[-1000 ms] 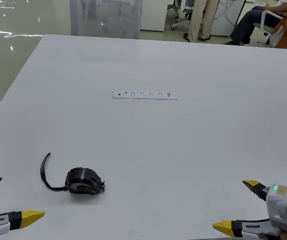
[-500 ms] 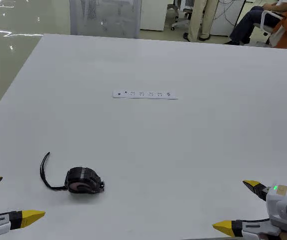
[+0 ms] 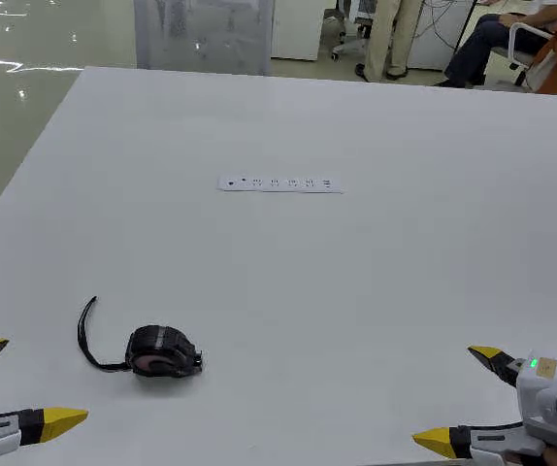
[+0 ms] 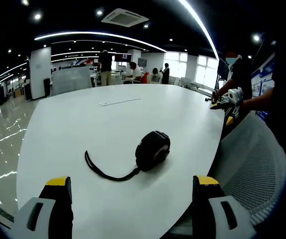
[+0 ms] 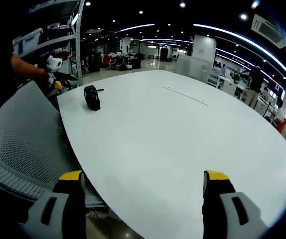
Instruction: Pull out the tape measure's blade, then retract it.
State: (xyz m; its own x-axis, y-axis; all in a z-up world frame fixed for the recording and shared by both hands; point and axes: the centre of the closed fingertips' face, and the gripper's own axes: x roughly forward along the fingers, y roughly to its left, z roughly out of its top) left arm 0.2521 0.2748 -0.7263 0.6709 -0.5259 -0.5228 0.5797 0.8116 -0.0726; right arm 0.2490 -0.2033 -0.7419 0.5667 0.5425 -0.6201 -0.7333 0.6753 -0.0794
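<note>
Tape measure (image 3: 163, 351) is lying on the table (image 3: 356, 272), nearer you than the power strip (image 3: 279, 183) and left of it, its strap (image 3: 89, 335) curling further left. You are holding the left gripper (image 3: 46, 379) nearer still and further left of the strip, and the right gripper (image 3: 442, 394) to its right, each with jaws spread wide, gripping nothing.
</note>
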